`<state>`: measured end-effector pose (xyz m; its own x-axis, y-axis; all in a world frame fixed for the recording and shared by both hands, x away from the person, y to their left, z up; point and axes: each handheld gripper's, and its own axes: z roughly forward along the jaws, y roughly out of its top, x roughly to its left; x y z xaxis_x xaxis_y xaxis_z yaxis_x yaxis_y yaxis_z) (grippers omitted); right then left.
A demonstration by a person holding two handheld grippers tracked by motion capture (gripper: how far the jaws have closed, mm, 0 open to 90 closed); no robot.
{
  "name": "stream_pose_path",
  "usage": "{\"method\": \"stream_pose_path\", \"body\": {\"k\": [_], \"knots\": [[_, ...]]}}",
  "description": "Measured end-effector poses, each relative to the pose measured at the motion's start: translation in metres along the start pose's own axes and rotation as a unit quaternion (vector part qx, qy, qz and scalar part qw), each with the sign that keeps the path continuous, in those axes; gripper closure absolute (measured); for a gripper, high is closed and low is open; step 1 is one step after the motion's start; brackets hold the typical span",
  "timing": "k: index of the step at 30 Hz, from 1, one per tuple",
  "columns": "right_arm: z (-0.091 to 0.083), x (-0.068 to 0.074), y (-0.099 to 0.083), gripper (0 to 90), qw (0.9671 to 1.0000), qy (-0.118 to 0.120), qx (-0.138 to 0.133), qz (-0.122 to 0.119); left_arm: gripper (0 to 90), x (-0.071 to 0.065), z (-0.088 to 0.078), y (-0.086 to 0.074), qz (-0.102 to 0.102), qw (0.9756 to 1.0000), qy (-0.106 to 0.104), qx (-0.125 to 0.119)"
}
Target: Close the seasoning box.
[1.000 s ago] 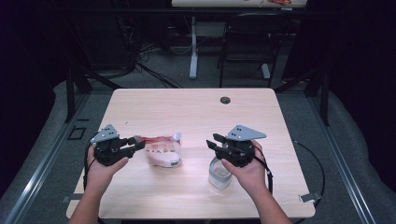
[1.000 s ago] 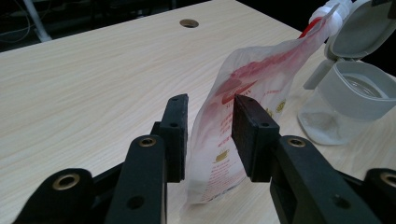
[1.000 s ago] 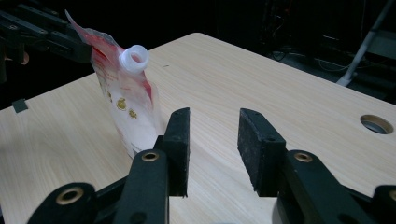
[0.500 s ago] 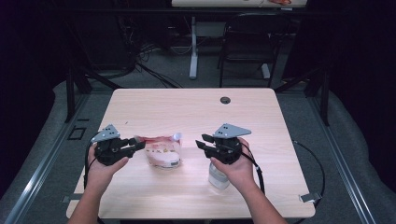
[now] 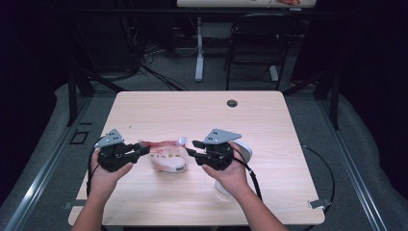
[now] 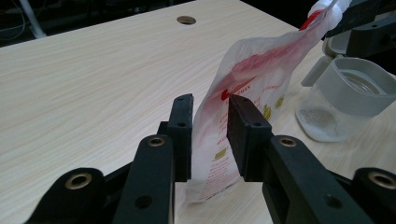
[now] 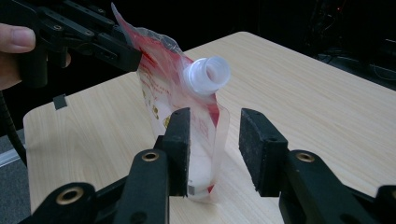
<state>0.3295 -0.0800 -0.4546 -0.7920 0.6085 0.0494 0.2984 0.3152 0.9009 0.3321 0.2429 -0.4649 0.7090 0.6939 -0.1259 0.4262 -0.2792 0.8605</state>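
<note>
Evidently the left gripper [image 6: 210, 135], its jaws just closing, pinched one edge of the pouch [image 5: 167, 156] standing mid-table beside the jar [image 6: 343, 100], while the open right gripper [image 7: 215, 149] straddled the other edge, next needing to clamp below the spout [image 7: 207, 74].

1. Setting: a lab or recording studio, not a home.
2. Light wood surface [image 5: 269, 120] with a cable grommet hole [image 5: 232, 103], ringed by black curtains.
3. Far side: loose cables [image 5: 159, 77] on grey floor, an empty black chair [image 5: 252, 53], a second table's leg [image 5: 199, 48].
</note>
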Motion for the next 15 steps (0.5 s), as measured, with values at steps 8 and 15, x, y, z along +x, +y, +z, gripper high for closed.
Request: {"method": "stream_pose_path", "body": {"k": [8,15], "knots": [[0.009,0.000,0.003,63.1,1.0000,0.005,0.004,-0.002,70.5,-0.001,-0.001,0.000,0.000,1.0000,0.002,-0.002],[0.019,0.004,0.007,61.2,0.9999,0.007,-0.001,-0.012,73.3,-0.001,-0.001,0.000,0.004,1.0000,0.004,0.001]]}}
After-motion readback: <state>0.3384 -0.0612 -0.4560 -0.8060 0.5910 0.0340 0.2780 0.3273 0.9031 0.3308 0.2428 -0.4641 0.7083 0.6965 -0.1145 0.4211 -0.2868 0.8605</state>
